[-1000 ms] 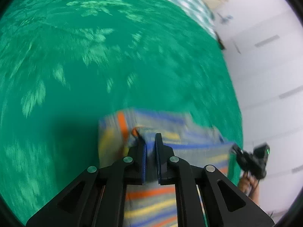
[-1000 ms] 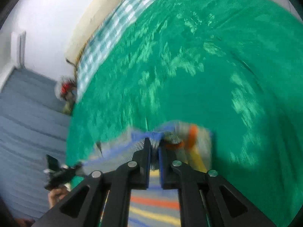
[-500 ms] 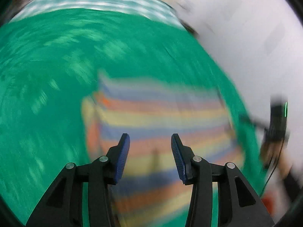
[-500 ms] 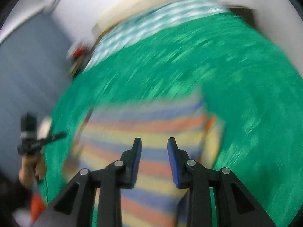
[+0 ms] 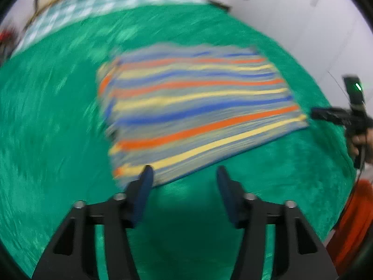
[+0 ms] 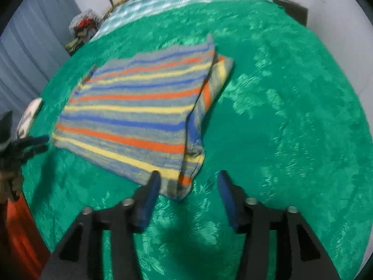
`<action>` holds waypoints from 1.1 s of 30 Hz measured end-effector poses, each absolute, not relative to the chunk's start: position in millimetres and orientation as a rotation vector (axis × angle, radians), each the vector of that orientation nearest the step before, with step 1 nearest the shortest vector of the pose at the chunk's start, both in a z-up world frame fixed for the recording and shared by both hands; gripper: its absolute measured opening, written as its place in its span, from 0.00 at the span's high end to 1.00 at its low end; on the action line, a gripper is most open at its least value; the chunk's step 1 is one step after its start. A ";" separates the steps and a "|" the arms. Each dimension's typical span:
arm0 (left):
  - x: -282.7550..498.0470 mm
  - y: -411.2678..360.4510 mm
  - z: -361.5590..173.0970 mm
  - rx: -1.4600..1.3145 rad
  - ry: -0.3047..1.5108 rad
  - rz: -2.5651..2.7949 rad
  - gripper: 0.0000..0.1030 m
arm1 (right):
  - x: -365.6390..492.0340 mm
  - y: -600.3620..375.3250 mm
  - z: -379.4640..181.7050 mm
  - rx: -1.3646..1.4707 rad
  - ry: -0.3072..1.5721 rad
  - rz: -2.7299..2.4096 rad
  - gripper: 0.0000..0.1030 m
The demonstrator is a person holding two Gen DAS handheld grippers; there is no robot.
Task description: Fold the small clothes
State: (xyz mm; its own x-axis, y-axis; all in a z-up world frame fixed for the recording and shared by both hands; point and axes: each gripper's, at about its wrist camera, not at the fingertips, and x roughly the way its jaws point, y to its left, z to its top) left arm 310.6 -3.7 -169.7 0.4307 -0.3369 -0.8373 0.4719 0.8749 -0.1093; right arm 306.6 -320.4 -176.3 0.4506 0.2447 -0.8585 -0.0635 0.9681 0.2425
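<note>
Both grippers backed off, left gripper (image 5: 184, 175) & right gripper (image 6: 186, 179) agape, striped garment (image 6: 135, 114) folded flat

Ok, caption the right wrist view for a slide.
Open right gripper poised at the near corner of a folded striped garment lying on the green bedspread.

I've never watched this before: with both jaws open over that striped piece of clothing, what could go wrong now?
The striped garment lies folded on the green bedspread, but a loose flap sticks out along one edge; a careless regrasp might pull the fold apart. The garment's near corner sits beside the right gripper, which could snag it.
</note>
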 end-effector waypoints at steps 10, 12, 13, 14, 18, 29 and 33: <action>319.2 -212.5 -191.7 0.239 0.980 -0.845 0.35 | 388.6 -375.9 -177.5 0.474 1.059 0.205 0.41; 321.0 -237.2 -206.3 0.246 1.004 -0.889 0.35 | 413.4 -382.4 -187.7 0.513 1.084 0.216 0.41; 323.3 -250.5 -215.7 0.274 1.000 -0.896 0.35 | 423.9 -384.2 -193.4 0.532 1.093 0.222 0.41; 323.7 -257.7 -219.8 0.297 0.988 -0.889 0.35 | 434.5 -386.4 -198.3 0.552 1.098 0.230 0.41; 327.0 -267.9 -224.5 0.312 0.939 -0.893 0.43 | 470.9 -380.4 -214.8 0.605 1.117 0.303 0.41; 333.0 -140.8 -161.3 -0.030 0.903 -0.718 0.93 | 488.9 -297.7 -145.2 0.453 0.978 0.297 0.91; 334.6 -61.8 -150.9 -0.188 0.915 -0.602 0.92 | 507.1 -225.2 -124.5 0.397 0.989 0.383 0.91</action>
